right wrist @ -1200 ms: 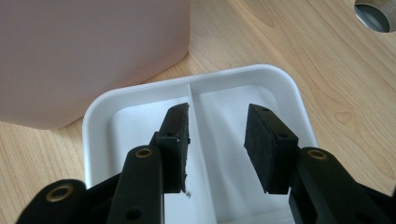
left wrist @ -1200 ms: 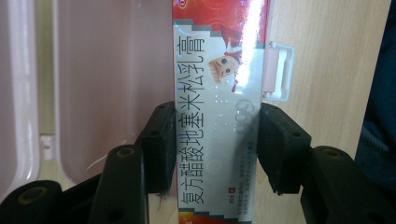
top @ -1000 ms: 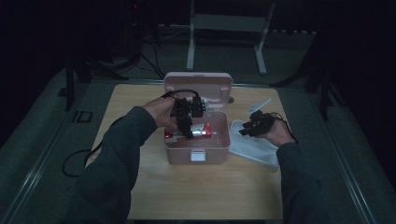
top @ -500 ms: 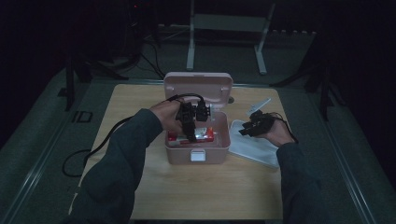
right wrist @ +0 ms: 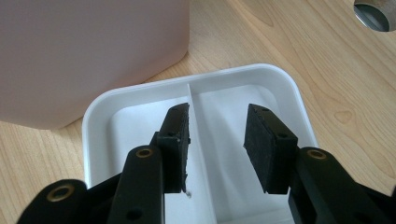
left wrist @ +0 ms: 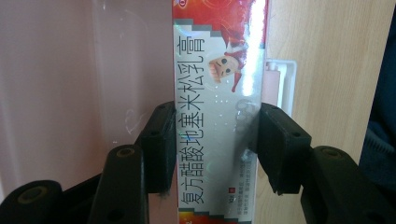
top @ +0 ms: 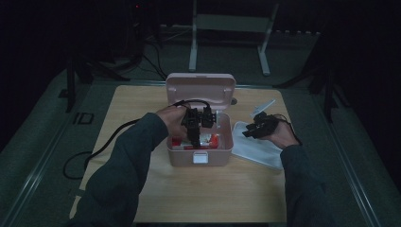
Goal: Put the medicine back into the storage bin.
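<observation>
Left gripper [top: 195, 135] has moved right and lower over the pink storage box [top: 200, 152], clamped on ointment carton [left wrist: 217, 112] for placing; right gripper [top: 253, 130] idles spread over white tray [right wrist: 280, 79].

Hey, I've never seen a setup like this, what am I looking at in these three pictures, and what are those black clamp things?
A person sits at a wooden table and holds a hand-operated gripper in each hand; no robot arm is involved. The high view looks down from above the person. The other two pictures come from small cameras riding on each gripper, looking along its black fingers.

On the table stands a pink box with its lid raised, and to its right lies a white tray split by a divider.

The left gripper is over the pink box, shut on a long medicine carton printed in red and white with Chinese characters and a cartoon figure. More red and white packaging lies inside the box.

The right gripper is open and holds nothing; it hovers above the white tray.
</observation>
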{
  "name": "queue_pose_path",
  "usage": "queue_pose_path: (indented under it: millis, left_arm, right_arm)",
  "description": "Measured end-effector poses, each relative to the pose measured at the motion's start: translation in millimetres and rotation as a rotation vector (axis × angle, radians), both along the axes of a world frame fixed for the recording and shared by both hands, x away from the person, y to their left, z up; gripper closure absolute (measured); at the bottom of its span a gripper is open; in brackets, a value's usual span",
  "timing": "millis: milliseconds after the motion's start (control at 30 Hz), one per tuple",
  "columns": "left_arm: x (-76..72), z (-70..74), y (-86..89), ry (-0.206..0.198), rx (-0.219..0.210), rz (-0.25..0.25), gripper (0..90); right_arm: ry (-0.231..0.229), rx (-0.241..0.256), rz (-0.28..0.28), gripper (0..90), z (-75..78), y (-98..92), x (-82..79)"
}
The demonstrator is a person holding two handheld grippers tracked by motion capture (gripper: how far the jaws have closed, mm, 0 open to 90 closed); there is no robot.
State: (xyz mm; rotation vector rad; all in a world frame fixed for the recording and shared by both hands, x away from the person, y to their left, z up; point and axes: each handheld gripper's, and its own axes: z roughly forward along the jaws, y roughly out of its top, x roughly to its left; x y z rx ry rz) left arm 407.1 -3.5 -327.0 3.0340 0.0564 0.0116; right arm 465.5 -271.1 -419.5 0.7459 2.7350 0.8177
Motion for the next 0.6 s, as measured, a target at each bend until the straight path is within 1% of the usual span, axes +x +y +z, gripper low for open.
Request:
queue_pose_path:
  millis: [167,267,600]
  left_arm:
    - [-0.4,-1.3,-1.6,0.014,0.006,-0.011,50.8]
    - [0.3,-1.6,-1.9,0.019,0.011,-0.008,50.8]
    - [0.7,-3.1,-2.8,0.023,0.015,-0.010,50.7]
  right_arm:
    - [0.005,-0.006,-0.004,59.9,-1.1,-0.4,0.2]
    - [0.004,-0.006,-0.002,59.9,-1.5,-0.6,0.3]
    - [0.005,-0.005,-0.002,59.9,-1.9,-0.6,0.4]
